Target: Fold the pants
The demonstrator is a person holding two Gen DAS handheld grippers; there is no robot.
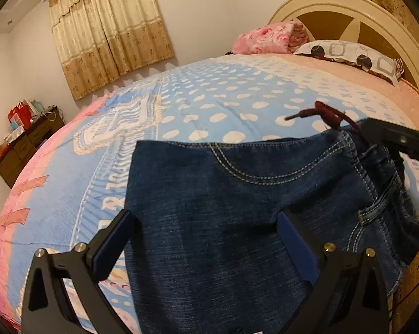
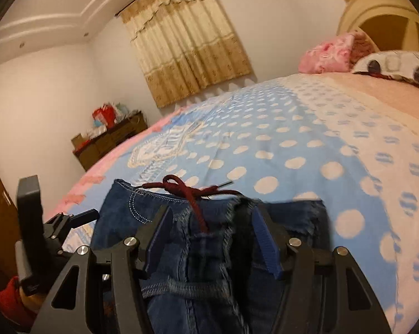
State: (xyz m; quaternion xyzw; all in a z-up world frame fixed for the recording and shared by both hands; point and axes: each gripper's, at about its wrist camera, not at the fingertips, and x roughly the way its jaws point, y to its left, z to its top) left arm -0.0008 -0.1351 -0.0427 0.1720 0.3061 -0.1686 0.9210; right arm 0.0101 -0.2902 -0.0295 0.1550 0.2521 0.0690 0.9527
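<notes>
Dark blue jeans lie folded on the near part of the bed, with a dark red drawstring at the waistband. My left gripper is open, its blue-padded fingers spread over the denim near the bed's front edge. My right gripper is open over the waistband end of the jeans, where the drawstring lies. The right gripper also shows at the right edge of the left wrist view.
The bed has a blue polka-dot cover. A pink folded blanket and a patterned pillow lie by the headboard. A brown dresser with bags stands at the left by a curtained wall.
</notes>
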